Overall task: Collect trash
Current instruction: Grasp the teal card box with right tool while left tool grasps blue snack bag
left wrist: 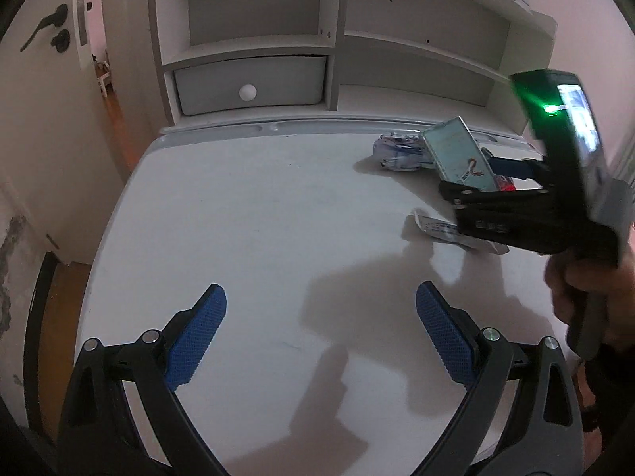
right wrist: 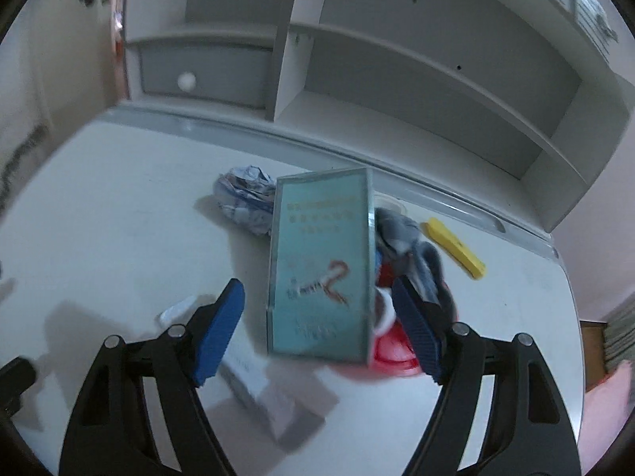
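Note:
A teal box (right wrist: pixel 321 265) stands tilted between my right gripper's (right wrist: pixel 317 317) open fingers, touching neither pad clearly; it also shows in the left wrist view (left wrist: pixel 456 154). A crumpled blue-white paper ball (right wrist: pixel 244 202) lies behind it, also in the left wrist view (left wrist: pixel 399 152). A white tube (right wrist: pixel 242 369) lies under my right gripper and shows in the left wrist view (left wrist: pixel 440 228). A red object (right wrist: pixel 391 351) and grey-blue scraps (right wrist: pixel 408 238) lie right of the box. My left gripper (left wrist: pixel 321 333) is open and empty over bare desk.
The white desk (left wrist: pixel 238 218) has a raised back rail and a shelf unit (left wrist: pixel 329 39) with a drawer (left wrist: pixel 250 85) behind it. A yellow bar (right wrist: pixel 454 246) lies at the back right. A door (left wrist: pixel 47 79) stands to the left.

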The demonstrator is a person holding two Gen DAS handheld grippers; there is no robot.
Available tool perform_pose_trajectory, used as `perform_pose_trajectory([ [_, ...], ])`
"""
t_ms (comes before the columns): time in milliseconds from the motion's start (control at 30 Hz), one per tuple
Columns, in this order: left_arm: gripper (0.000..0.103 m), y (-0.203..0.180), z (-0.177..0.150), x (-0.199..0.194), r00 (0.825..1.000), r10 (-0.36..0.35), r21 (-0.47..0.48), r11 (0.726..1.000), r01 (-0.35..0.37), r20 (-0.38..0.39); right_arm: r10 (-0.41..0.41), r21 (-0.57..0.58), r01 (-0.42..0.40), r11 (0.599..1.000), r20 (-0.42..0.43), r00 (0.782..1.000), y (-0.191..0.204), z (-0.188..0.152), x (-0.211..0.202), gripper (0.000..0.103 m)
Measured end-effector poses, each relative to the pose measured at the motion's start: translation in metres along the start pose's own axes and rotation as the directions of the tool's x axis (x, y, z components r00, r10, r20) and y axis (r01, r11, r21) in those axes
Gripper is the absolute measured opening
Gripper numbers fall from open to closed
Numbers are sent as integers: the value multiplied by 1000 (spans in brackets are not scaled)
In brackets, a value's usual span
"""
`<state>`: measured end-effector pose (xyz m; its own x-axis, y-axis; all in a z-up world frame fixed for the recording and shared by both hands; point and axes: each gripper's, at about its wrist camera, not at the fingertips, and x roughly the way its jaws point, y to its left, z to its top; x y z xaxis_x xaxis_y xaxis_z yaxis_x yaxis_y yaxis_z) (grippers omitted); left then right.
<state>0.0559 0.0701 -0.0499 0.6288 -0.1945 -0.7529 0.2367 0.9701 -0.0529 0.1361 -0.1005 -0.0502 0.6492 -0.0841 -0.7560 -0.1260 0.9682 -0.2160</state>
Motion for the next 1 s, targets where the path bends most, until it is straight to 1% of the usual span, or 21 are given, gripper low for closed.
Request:
perform_pose_trajectory([
  [33, 94, 0, 3, 3, 1000, 2, 9, 1000, -2, 1, -28, -12, 28, 1000, -4, 1000, 2, 0, 3, 58],
  [67, 94, -1, 8, 8, 1000, 1, 25, 1000, -1, 4, -68, -25, 68, 997, 3, 998, 4, 1, 5, 55],
  [100, 94, -2, 11, 6, 1000, 1, 35, 999, -1, 8, -76, -22, 76, 997, 8, 997, 2, 3, 5, 55],
  [167, 94, -1, 19, 15, 1000, -3, 65, 998, 2, 14, -25, 24, 24, 999, 17, 1000, -9, 6, -1, 54],
  [233, 94, -8, 32, 28, 1000, -2, 96, 995, 0, 13, 35, 66, -39, 997, 57, 998, -28, 7, -21, 54],
  [267, 94, -13, 39, 35, 1000, -10, 111, 994, 8, 10, 55, 82, -61, 995, 75, 996, -38, 4, -31, 54],
  [333, 94, -27, 58, 51, 999, -52, 155, 987, 50, 8, 96, 115, -107, 988, 95, 991, -59, -4, -48, 54],
  [367, 94, -35, 64, 58, 998, -69, 177, 982, 66, 13, 111, 126, -123, 984, 96, 989, -64, -7, -53, 54],
  [433, 94, -52, 79, 73, 997, -72, 226, 972, 64, 29, 139, 153, -150, 977, 85, 987, -82, -20, -64, 54],
  [467, 94, -60, 84, 79, 997, -76, 261, 963, 66, 29, 142, 159, -154, 975, 81, 987, -86, -25, -67, 54],
  [500, 94, -70, 89, 89, 996, -93, 318, 944, 84, 13, 145, 165, -156, 974, 74, 987, -90, -33, -71, 54],
  [600, 94, -86, 96, 111, 997, -69, 430, 901, 55, 19, 135, 188, -144, 972, 57, 989, -109, -53, -83, 55],
  [633, 94, -90, 97, 118, 998, -67, 462, 885, 55, 9, 131, 195, -138, 971, 52, 990, -114, -59, -85, 55],
  [700, 93, -97, 99, 124, 998, -62, 502, 864, 41, 24, 119, 206, -125, 971, 43, 992, -124, -70, -87, 55],
  [767, 93, -107, 99, 129, 997, -73, 550, 833, 50, 21, 114, 220, -119, 968, 37, 993, -134, -82, -91, 55],
  [800, 93, -113, 98, 132, 998, -59, 575, 818, 29, 33, 114, 230, -119, 966, 35, 993, -138, -87, -92, 55],
  [833, 91, -114, 102, 139, 998, -54, 581, 814, 29, 25, 111, 240, -116, 964, 34, 993, -143, -93, -93, 55],
  [867, 81, -117, 101, 142, 999, -44, 585, 811, 27, 14, 110, 247, -115, 962, 34, 993, -146, -99, -98, 55],
  [933, 45, -120, 102, 140, 999, -42, 576, 817, 31, 6, 100, 261, -107, 959, 38, 994, -154, -110, -106, 55],
  [967, 45, -120, 102, 141, 999, -34, 578, 816, 33, -10, 94, 270, -101, 958, 41, 995, -158, -115, -111, 55],
  [1000, 45, -120, 101, 136, 1000, -7, 581, 814, 13, -12, 88, 278, -96, 956, 44, 995, -163, -121, -116, 55],
])
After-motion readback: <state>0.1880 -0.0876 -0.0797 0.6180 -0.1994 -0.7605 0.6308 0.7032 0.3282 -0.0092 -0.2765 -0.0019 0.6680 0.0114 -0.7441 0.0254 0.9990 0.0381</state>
